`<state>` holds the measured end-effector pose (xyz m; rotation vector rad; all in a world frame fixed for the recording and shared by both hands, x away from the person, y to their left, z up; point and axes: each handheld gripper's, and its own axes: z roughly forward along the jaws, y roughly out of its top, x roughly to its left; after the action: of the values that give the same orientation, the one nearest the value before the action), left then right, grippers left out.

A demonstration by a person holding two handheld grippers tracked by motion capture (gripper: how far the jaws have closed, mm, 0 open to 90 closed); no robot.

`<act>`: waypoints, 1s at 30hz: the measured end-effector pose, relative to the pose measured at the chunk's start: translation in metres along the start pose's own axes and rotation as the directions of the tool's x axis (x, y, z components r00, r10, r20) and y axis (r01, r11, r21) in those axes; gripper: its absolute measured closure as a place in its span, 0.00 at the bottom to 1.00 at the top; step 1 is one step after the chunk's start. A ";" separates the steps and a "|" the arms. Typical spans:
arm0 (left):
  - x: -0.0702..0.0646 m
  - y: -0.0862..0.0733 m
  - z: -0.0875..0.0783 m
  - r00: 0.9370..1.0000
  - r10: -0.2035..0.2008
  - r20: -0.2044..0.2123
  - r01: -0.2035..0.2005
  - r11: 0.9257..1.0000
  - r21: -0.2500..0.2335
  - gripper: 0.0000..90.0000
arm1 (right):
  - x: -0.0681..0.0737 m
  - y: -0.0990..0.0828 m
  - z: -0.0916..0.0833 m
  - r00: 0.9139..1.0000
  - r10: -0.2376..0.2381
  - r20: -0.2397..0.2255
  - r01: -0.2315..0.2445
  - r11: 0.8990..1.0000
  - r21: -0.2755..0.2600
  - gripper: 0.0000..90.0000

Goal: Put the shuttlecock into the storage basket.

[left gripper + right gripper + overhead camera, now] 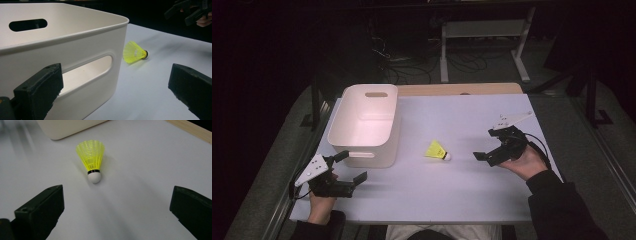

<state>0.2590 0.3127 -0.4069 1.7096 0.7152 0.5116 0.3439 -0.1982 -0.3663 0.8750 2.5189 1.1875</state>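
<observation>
Shuttlecock (pixel 438 150), yellow-skirted with a white cork tip, lies on its side on the white desk (pixel 462 190), just beside the near right corner of the white bin (pixel 366 125) and apart from it. In the right gripper view its cork points toward the camera and its skirt flares away toward the bin.

The right hand-held gripper (pixel 492 145) hovers near the shuttlecock on its right, jaws spread wide and holding nothing. The left hand-held gripper (pixel 347 167) sits at the bin's near wall, by the handle slot, also released and empty.

The step in hand looks like the right hand-held gripper's approach for a pick-up, probably to drop the shuttlecock into the bin. To do it well, I would bring the jaws down either side of the cork and the black band, not the skirt, since the mesh skirt would likely flex and spring out of a grip. The jaws should come low to the desk before closing, as the cork is small and round and could roll away if nudged by one jaw first. A gentle, centred close seems best. The left hand-held gripper could steady the bin at the wall it already faces.

Counted: one shuttlecock, one bin, two hand-held grippers, one desk.
</observation>
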 end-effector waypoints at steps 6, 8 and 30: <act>0.000 0.000 0.000 1.000 0.000 0.000 0.000 1.000 0.001 0.00 | 0.001 0.007 0.004 1.000 -0.011 -0.009 0.011 1.000 0.000 0.00; 0.000 0.000 0.000 1.000 0.000 0.000 0.000 1.000 0.001 0.00 | 0.001 0.008 0.006 1.000 -0.011 -0.013 0.011 1.000 0.006 0.00; 0.000 0.000 0.000 1.000 -0.003 0.005 0.003 1.000 0.001 0.00 | -0.001 0.028 0.030 0.998 -0.039 -0.054 0.043 0.996 0.078 0.00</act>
<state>0.2587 0.3128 -0.4070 1.7095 0.7143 0.5042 0.3691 -0.1665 -0.3644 0.8167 2.6292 1.1190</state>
